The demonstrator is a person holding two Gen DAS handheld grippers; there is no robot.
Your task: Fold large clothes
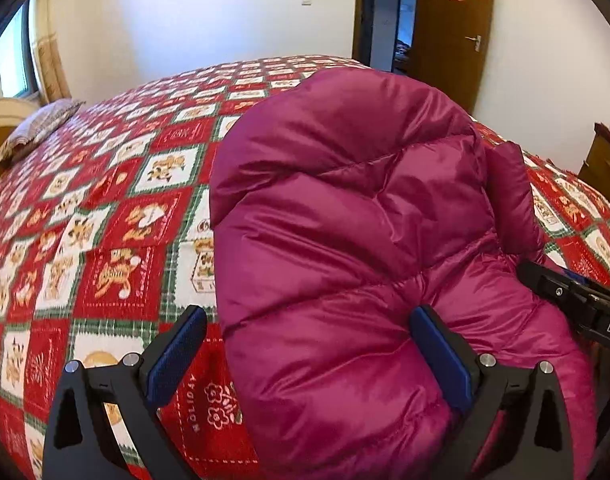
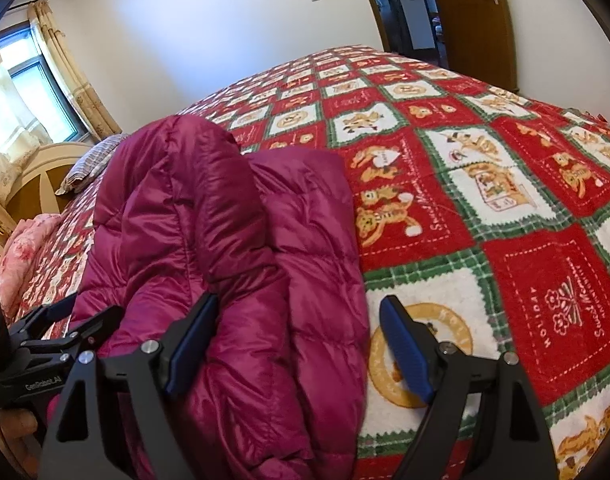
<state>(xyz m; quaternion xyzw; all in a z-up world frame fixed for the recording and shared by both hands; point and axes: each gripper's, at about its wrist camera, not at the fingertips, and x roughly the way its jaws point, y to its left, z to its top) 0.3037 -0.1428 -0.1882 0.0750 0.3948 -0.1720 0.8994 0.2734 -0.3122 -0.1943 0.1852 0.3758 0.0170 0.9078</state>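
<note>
On bed [image 1: 117, 216], magenta jacket [image 1: 345, 248] lies bunched, partly folded. Left gripper [image 1: 307, 346] wide open, straddling near edge, gripping nothing. Right gripper [image 2: 299, 344] wide open too, over jacket's right side, empty. Fold looks midway. Next: pinch near hem both sides, carry it over.

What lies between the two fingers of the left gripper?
In the left wrist view, the near part of the magenta down jacket fills most of the gap of the left gripper; beside it shows red bedspread.
</note>
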